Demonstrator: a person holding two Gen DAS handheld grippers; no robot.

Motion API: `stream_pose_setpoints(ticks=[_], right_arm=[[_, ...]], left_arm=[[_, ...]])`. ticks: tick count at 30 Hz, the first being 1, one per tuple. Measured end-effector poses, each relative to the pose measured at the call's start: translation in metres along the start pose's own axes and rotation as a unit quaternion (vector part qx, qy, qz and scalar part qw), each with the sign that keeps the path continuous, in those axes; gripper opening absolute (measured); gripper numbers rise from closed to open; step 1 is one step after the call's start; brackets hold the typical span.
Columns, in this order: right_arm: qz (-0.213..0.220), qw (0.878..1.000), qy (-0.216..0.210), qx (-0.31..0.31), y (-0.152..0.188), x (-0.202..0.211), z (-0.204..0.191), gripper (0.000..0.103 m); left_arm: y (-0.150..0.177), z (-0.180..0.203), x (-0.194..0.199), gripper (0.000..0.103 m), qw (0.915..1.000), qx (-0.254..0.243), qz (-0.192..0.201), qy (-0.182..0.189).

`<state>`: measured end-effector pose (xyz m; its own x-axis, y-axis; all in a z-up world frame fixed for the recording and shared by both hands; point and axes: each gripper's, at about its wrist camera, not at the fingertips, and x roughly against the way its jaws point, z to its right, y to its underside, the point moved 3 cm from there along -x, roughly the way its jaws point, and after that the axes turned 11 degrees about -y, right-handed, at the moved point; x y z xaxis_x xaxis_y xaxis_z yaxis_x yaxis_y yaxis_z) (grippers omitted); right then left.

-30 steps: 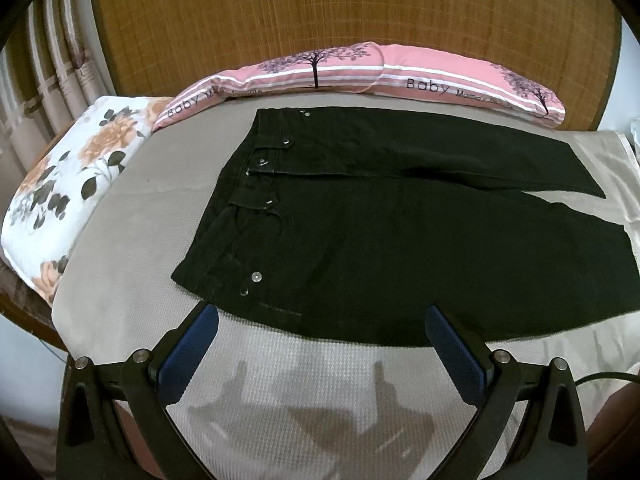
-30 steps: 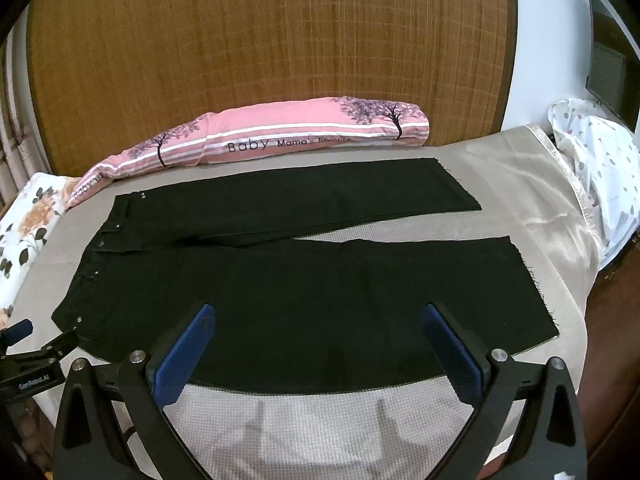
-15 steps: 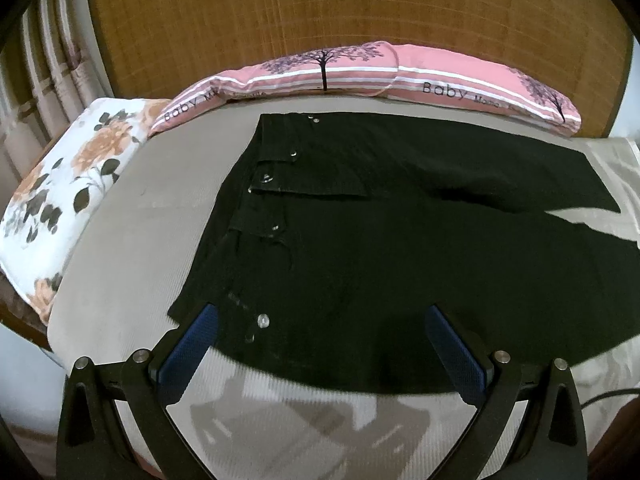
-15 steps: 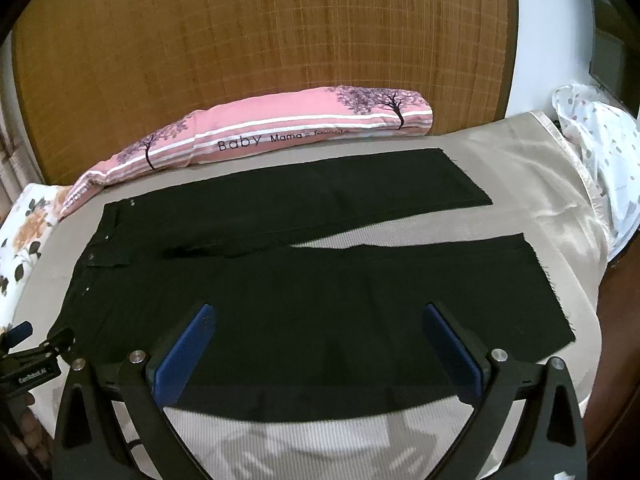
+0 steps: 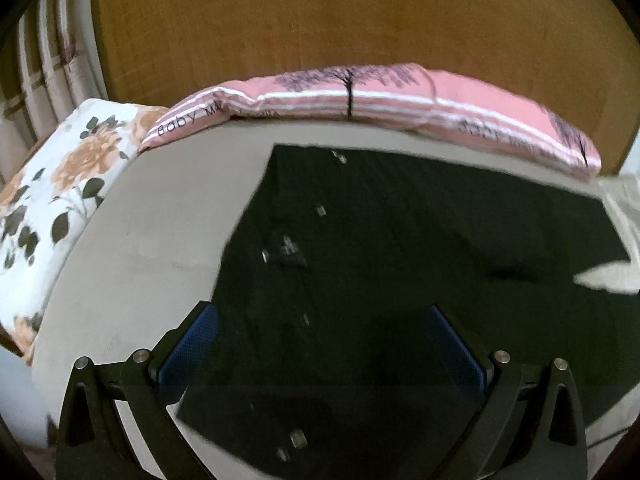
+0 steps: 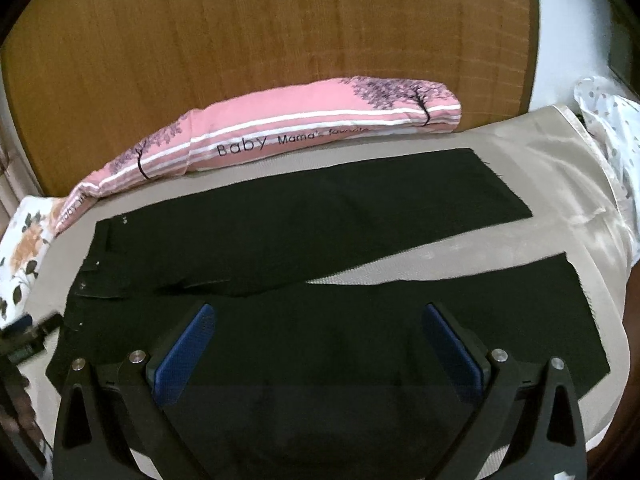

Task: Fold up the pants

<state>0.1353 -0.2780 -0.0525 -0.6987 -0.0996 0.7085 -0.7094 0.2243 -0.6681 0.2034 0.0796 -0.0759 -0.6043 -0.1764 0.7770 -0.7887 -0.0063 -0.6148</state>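
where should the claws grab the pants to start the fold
Take the pants along the near leg's outer edge, coming in low from the near side of the bed. The left claw suits the waist end and the right claw the leg, nearer the hem. The pants lie flat with legs spread apart, so lifting that free edge should carry the near leg onto the far one.

Pants flat on bed, waistband left; long pillow behind, apparently touching headboard.
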Motion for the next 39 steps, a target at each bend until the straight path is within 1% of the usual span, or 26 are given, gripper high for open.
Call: stream_pose_setpoints(ticks=[1, 3, 5, 6, 8, 9, 10, 11, 13, 17, 19, 21, 23, 25, 27, 28, 29, 31, 32, 35, 39], right_arm=[[-0.002, 1.000, -0.002, 0.003, -0.001, -0.005, -0.001, 0.102], [-0.008, 1.000, -0.005, 0.011, -0.006, -0.018, -0.005, 0.102], [-0.012, 1.000, -0.009, 0.015, -0.009, -0.029, -0.009, 0.102], [-0.015, 1.000, -0.011, 0.016, -0.011, -0.036, -0.011, 0.102], [-0.019, 1.000, -0.017, 0.015, -0.014, -0.047, -0.014, 0.102], [-0.023, 0.999, -0.019, 0.014, -0.016, -0.055, -0.016, 0.102], [-0.026, 0.999, -0.020, 0.013, -0.017, -0.061, -0.018, 0.102], [-0.030, 0.999, -0.023, 0.013, -0.017, -0.067, -0.020, 0.102], [-0.037, 0.999, -0.026, 0.010, -0.021, -0.084, -0.024, 0.102], [-0.045, 0.998, -0.032, 0.003, -0.026, -0.105, -0.027, 0.102], [-0.051, 0.998, -0.034, 0.001, -0.028, -0.116, -0.030, 0.102], [-0.056, 0.998, -0.035, 0.007, -0.029, -0.127, -0.033, 0.102], [-0.060, 0.998, -0.034, 0.012, -0.031, -0.135, -0.037, 0.102], [-0.062, 0.997, -0.035, 0.016, -0.034, -0.144, -0.040, 0.102], [-0.064, 0.997, -0.036, 0.017, -0.036, -0.150, -0.041, 0.102], [-0.066, 0.997, -0.037, 0.019, -0.037, -0.153, -0.042, 0.102], [-0.068, 0.997, -0.036, 0.020, -0.038, -0.157, -0.043, 0.102], [-0.069, 0.997, -0.039, 0.022, -0.039, -0.162, -0.046, 0.102], [-0.067, 0.996, -0.043, 0.026, -0.040, -0.163, -0.049, 0.102], [-0.066, 0.996, -0.044, 0.029, -0.040, -0.170, -0.053, 0.102], [-0.070, 0.996, -0.052, 0.023, -0.039, -0.176, -0.057, 0.102]], left_arm=[[-0.007, -0.005, -0.006, 0.100, 0.9999, 0.008, 0.000, 0.007], [-0.026, -0.019, -0.021, 0.092, 0.9993, 0.028, -0.003, 0.024], [-0.046, -0.031, -0.040, 0.077, 0.9973, 0.048, -0.012, 0.053], [-0.053, -0.035, -0.049, 0.073, 0.9959, 0.056, -0.017, 0.069], [-0.070, -0.043, -0.071, 0.058, 0.9916, 0.072, -0.039, 0.100], [-0.075, -0.045, -0.079, 0.054, 0.9892, 0.078, -0.049, 0.114], [-0.082, -0.048, -0.090, 0.046, 0.9851, 0.087, -0.060, 0.135], [-0.088, -0.051, -0.102, 0.042, 0.9811, 0.100, -0.072, 0.149], [-0.099, -0.055, -0.124, 0.040, 0.9713, 0.123, -0.093, 0.181], [-0.115, -0.053, -0.165, 0.039, 0.9559, 0.136, -0.133, 0.224], [-0.117, -0.052, -0.177, 0.039, 0.9483, 0.141, -0.148, 0.243], [-0.119, -0.053, -0.192, 0.039, 0.9396, 0.157, -0.163, 0.256], [-0.121, -0.054, -0.201, 0.039, 0.9373, 0.163, -0.167, 0.259], [-0.126, -0.054, -0.207, 0.038, 0.9383, 0.159, -0.164, 0.260], [-0.133, -0.052, -0.212, 0.034, 0.9401, 0.150, -0.167, 0.257], [-0.133, -0.054, -0.211, 0.031, 0.9388, 0.150, -0.171, 0.259], [-0.134, -0.056, -0.209, 0.031, 0.9379, 0.147, -0.171, 0.264], [-0.133, -0.061, -0.207, 0.031, 0.9452, 0.136, -0.167, 0.245], [-0.131, -0.065, -0.208, 0.031, 0.9464, 0.135, -0.168, 0.240], [-0.122, -0.070, -0.211, 0.031, 0.9412, 0.143, -0.178, 0.249], [-0.124, -0.065, -0.212, 0.031, 0.9285, 0.159, -0.178, 0.285]])
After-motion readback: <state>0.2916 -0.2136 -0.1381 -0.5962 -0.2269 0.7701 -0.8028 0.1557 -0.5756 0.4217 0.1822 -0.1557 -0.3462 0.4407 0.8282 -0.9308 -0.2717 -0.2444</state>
